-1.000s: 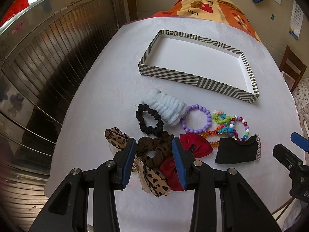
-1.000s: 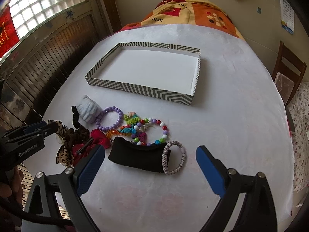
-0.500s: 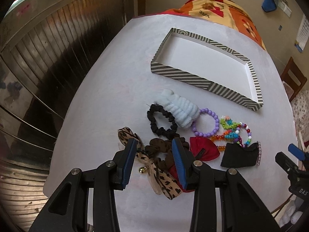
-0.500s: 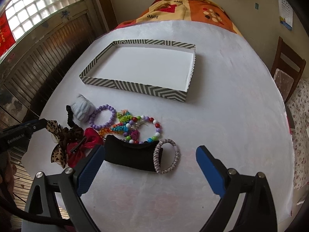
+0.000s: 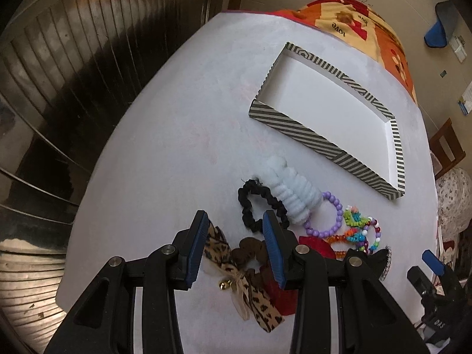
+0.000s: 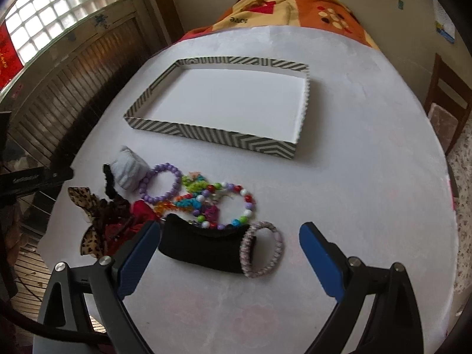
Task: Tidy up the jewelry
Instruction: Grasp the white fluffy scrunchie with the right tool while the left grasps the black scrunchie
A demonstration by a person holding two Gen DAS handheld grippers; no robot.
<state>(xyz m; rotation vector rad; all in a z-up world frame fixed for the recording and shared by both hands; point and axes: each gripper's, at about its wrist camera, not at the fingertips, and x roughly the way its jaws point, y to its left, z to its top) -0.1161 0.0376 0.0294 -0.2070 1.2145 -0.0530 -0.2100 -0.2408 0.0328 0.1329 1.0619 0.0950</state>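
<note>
A striped box lid tray lies empty on the white table. In front of it lies a heap of hair ties and bracelets: a pale blue scrunchie, a black scrunchie, a purple bead bracelet, coloured bead bracelets, a black band, a sparkly ring band, a leopard bow scrunchie and a red bow. My left gripper is open above the leopard bow. My right gripper is open wide around the black band.
A dark wooden slatted wall runs along the table's left edge. A patterned orange cloth covers the far end. A wooden chair stands at the right.
My left gripper has drawn back and swung left, so the leopard bow lies more between its fingers. My right gripper has crept forward toward the black band.
</note>
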